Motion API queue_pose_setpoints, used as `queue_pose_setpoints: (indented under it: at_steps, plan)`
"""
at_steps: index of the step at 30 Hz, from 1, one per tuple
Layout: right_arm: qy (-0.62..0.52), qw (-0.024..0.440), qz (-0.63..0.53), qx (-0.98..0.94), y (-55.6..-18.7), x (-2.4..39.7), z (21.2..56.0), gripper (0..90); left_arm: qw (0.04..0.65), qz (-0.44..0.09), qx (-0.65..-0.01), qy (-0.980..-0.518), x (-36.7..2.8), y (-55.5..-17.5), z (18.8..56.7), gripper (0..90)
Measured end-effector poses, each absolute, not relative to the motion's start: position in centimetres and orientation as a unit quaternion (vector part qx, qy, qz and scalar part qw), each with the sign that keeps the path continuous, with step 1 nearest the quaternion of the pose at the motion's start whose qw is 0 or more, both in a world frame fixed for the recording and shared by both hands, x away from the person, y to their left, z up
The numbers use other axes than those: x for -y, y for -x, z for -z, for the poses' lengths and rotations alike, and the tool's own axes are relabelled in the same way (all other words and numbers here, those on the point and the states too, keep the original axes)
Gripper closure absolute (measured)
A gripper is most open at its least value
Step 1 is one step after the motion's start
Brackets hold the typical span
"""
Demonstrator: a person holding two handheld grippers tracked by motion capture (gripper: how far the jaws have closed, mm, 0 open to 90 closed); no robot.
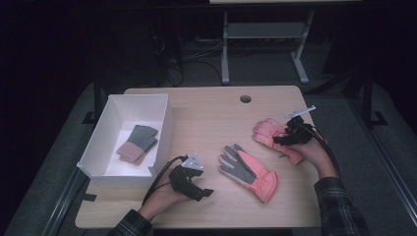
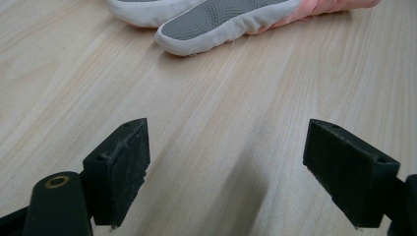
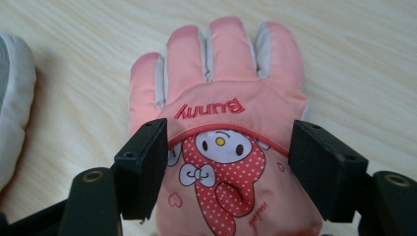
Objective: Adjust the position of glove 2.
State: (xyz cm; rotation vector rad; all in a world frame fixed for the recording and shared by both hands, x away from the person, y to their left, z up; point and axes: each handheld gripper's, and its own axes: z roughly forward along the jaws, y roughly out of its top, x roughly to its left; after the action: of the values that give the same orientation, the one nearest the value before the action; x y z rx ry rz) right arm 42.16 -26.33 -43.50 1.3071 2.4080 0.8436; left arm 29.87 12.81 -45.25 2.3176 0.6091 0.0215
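Gloves, two of them, pink, lay on the wooden table [image 1: 206,113]. My right gripper [image 3: 227,169] hovered over the far glove [image 3: 223,128], which lay back-up with its fingers pointing away from me; the word "Bunny" and a spotted cartoon figure were legible on it. Jaws stood wide, one on each side of the glove's back, at about the width of the glove. I could not tell whether the pads touched the fabric, and nothing was pinched between them. In the high view, this gripper [image 1: 290,133] sat over the cuff end of that glove [image 1: 268,130] on the right side of the table.

My left gripper [image 2: 226,172] was spread wide over bare wood, holding nothing. Ahead of it lay the near glove [image 2: 221,19], palm-up, with grey textured pads and white edging on its fingers. In the high view, this gripper [image 1: 196,187] rested near the front edge, with the near glove [image 1: 248,172] just beside it, toward the middle of the table.

White box [image 1: 164,123] stood at the left of the table, open-topped. Another pair of gloves [image 1: 137,143], grey and dusty pink, lay flat on its floor.
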Motion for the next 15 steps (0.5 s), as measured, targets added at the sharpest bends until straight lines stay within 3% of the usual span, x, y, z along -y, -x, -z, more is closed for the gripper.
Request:
queue_pose_setpoints:
  at_steps: [7,15]
  plan:
    - [-0.419,0.161,-0.248,-0.859,-41.9,25.2,44.5,40.9,0.36,-0.006,-0.235,-0.903,-12.7,-29.8,45.3,17.6]
    - [-0.417,0.15,-0.276,-0.853,-41.6,26.3,44.7,69.5,0.359,-0.004,-0.235,-0.903,-12.6,-29.8,45.4,18.0]
